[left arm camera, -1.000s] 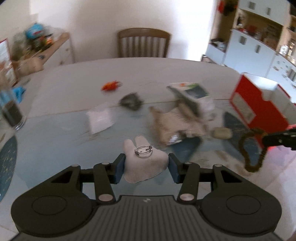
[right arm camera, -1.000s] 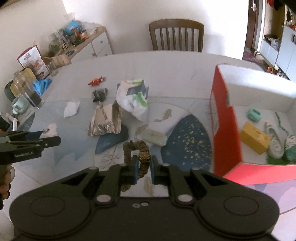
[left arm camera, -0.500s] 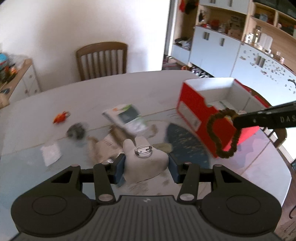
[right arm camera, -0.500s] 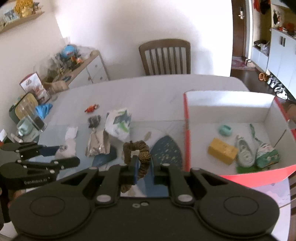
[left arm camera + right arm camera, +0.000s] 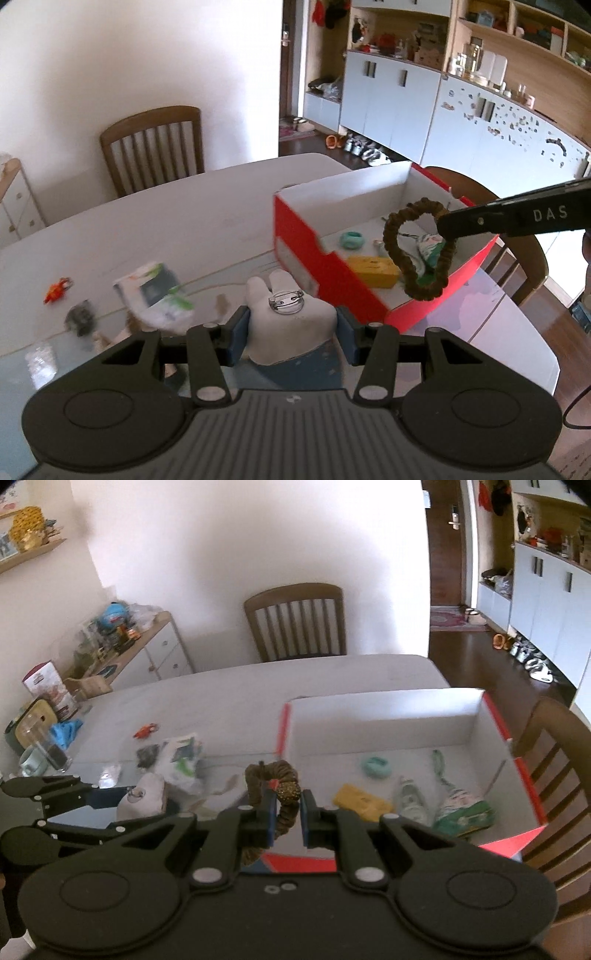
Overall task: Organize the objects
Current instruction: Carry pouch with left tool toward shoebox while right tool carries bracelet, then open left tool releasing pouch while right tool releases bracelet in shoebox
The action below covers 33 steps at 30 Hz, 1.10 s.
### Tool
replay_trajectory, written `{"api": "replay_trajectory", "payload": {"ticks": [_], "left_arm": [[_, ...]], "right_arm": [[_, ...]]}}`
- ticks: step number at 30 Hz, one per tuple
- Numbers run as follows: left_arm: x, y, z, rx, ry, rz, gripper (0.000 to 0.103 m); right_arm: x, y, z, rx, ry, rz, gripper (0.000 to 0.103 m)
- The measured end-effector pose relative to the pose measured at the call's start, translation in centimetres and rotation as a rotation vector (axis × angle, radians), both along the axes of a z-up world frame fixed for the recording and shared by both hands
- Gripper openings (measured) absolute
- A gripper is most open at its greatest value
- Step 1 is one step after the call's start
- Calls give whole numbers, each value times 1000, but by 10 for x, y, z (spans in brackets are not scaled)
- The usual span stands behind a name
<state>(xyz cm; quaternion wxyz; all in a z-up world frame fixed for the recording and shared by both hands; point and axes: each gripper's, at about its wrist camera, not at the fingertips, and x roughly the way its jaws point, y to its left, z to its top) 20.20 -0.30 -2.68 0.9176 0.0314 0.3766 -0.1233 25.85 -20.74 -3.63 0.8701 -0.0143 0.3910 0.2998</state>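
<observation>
Delivery step, by the look of it: both loads heading for the red box (image 5: 325, 273), landmark from here on. Left of the box, clutter on the table (image 5: 229, 686): orange trinket (image 5: 56, 291), dark clump (image 5: 79, 318), white packet (image 5: 155, 291). Just left of the box's near corner, left gripper (image 5: 291, 326), fingers (image 5: 236, 330) fairly wide yet pressing both flanks of a white rabbit-shaped piece (image 5: 290, 321) with a metal ring on top. Over the box's near wall, right gripper (image 5: 287, 818), fingers (image 5: 269, 818) narrow, pinching a brown scrunchie (image 5: 417, 251) that dangles above the contents. Inside: teal ring (image 5: 376, 768), yellow block (image 5: 360, 803). Next, probably: open above the box floor, drop the scrunchie clear of the wall, then bring the rabbit across.
</observation>
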Motion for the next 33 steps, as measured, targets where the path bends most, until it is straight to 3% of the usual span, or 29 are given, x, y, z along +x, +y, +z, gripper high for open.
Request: {"api": "replay_trajectory", "payload": {"ticks": [15,33], "left_arm": [[60,-89,-4,42,12,-56,49],[119,-147,-61,123,182,-18,49]], "right_arm": [[65,-69,-13,4,5,-60,12],[112,-89,-71,-93,105,-32,12]]}}
